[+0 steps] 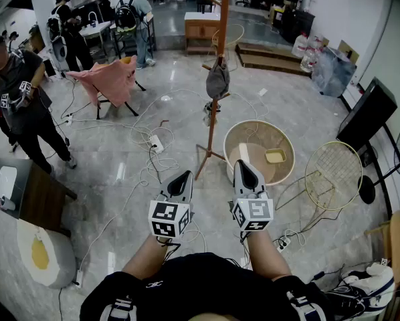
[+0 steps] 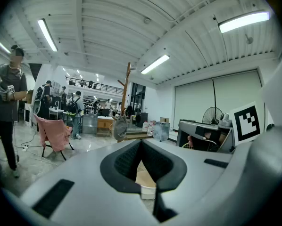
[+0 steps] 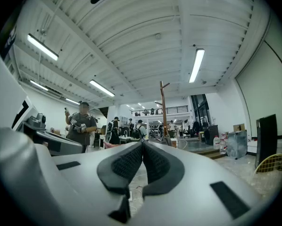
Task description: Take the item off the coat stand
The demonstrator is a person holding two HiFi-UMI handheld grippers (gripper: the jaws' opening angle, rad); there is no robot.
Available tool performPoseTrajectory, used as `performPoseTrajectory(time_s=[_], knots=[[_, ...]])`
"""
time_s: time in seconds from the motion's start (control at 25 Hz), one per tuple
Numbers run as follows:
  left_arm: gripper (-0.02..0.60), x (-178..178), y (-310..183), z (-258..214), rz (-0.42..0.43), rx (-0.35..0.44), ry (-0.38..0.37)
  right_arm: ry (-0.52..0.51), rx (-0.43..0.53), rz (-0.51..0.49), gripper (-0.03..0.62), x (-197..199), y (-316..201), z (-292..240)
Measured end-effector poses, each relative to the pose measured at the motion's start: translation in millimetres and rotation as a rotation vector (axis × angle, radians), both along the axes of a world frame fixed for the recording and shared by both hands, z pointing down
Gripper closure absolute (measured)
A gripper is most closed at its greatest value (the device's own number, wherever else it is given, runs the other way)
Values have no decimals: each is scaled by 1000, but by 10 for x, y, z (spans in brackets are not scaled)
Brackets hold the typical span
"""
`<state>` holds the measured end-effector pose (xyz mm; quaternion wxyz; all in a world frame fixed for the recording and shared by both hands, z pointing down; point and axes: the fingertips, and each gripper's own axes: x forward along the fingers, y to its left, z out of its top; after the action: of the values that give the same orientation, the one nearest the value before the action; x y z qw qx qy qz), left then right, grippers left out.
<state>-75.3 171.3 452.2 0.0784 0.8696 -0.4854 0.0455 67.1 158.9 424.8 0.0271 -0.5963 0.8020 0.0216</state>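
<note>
Two grippers hover near the stand's (image 1: 215, 119) foot: our left gripper (image 1: 185, 175) and right gripper (image 1: 241, 164) both have their jaws pressed together with nothing between them. We see the grey cap (image 1: 217, 80) hanging on the stand, well beyond both. The only print we can make out is the square markers (image 1: 165, 218) on the grippers' cubes. A basket (image 1: 235, 134) sits right of the stand.

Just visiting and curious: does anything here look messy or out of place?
Yes: white cables lie in loose tangles on the floor around the coat stand, and a pink cloth hangs crumpled nearby.
</note>
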Motion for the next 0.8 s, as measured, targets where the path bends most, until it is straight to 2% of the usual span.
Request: performPoseTrajectory(time_s=[0.28,0.4,0.8], knots=[[569,-22,-32,15,-5,-6,-1,-59,13,-18,579,-22,-14,-73],[569,-67,-60,15,-7,-4,2,-54,24,-11,579,-43,-27,-96],[569,-448,-221,42,18,27,10,-43,43,23,579,-390,-163,-36]])
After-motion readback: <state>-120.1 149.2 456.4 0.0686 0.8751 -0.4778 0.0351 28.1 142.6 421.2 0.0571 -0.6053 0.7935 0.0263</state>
